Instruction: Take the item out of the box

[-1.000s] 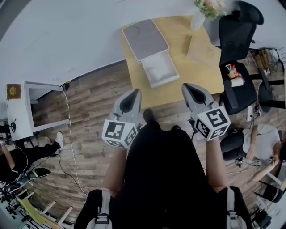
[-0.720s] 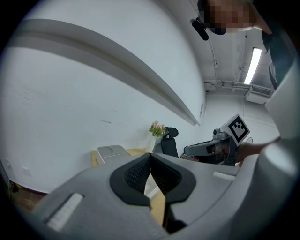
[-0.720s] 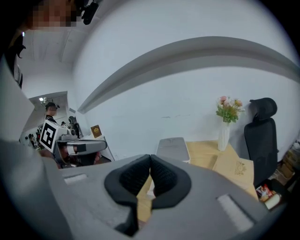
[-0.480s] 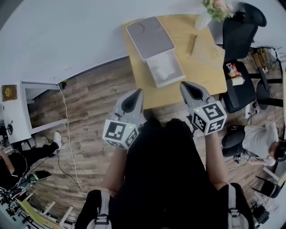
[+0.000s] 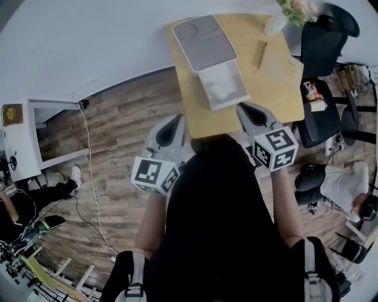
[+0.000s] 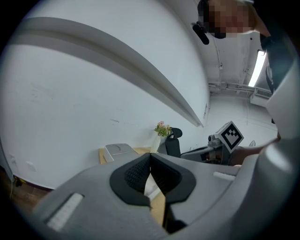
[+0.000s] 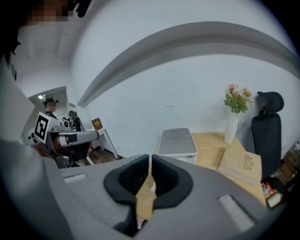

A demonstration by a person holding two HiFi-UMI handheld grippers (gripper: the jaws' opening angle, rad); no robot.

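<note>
On the wooden table (image 5: 269,97) stands a box: a grey lid (image 5: 204,42) at the far end and an open white tray (image 5: 223,85) with something white inside. The box also shows in the left gripper view (image 6: 121,150) and the right gripper view (image 7: 177,140). My left gripper (image 5: 177,121) (image 6: 150,157) hangs over the floor short of the table's front edge, its pads together and empty. My right gripper (image 5: 242,108) (image 7: 150,159) is at the table's front edge, just right of the tray. Its jaws are opening, a narrow slit between the pads, nothing in it.
A tan book (image 5: 277,59) (image 7: 241,164) and a white vase of flowers (image 5: 283,15) (image 7: 233,125) sit right of the box. A black office chair (image 5: 322,41) stands by the table's right side. A white cabinet (image 5: 23,141) is far left; a seated person (image 5: 336,183) is at the right.
The table and box have come closer in the head view. Both grippers have moved forward; the right one has reached the table's front edge.
</note>
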